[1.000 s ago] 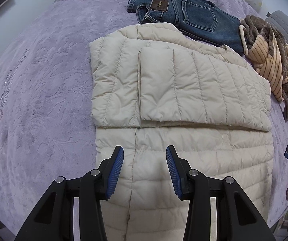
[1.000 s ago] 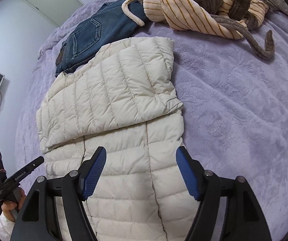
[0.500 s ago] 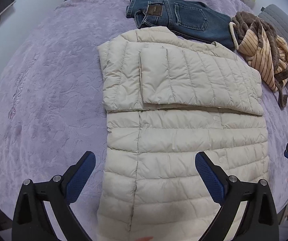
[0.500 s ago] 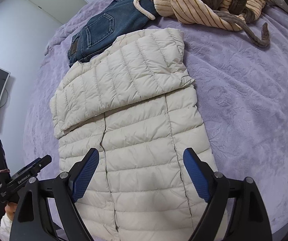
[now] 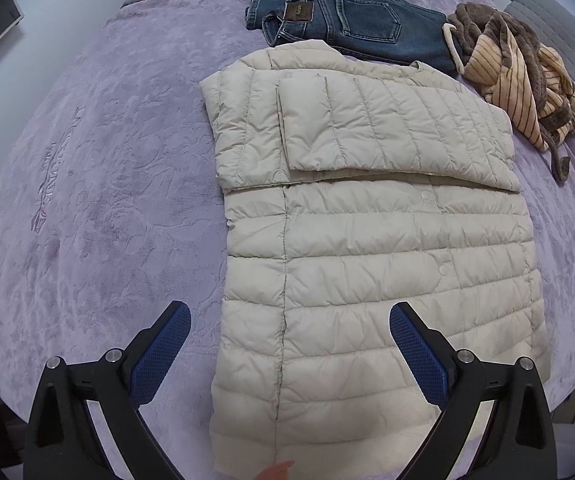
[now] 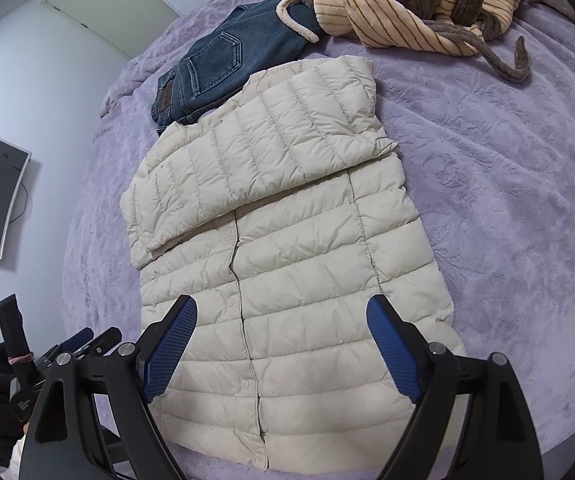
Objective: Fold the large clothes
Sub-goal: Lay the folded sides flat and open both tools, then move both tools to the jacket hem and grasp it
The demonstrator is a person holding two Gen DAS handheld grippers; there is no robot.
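Lying flat below both open tongs [image 5: 289, 350] [image 6: 281, 350], the puffer jacket [image 5: 367, 240] [image 6: 287, 248].

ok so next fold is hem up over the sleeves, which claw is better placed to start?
Neither alone, probably both. The left claw hangs open over the jacket near its left hem corner, the right claw open over the middle and right of the hem. If only one, the right: it sits more squarely over the jacket.
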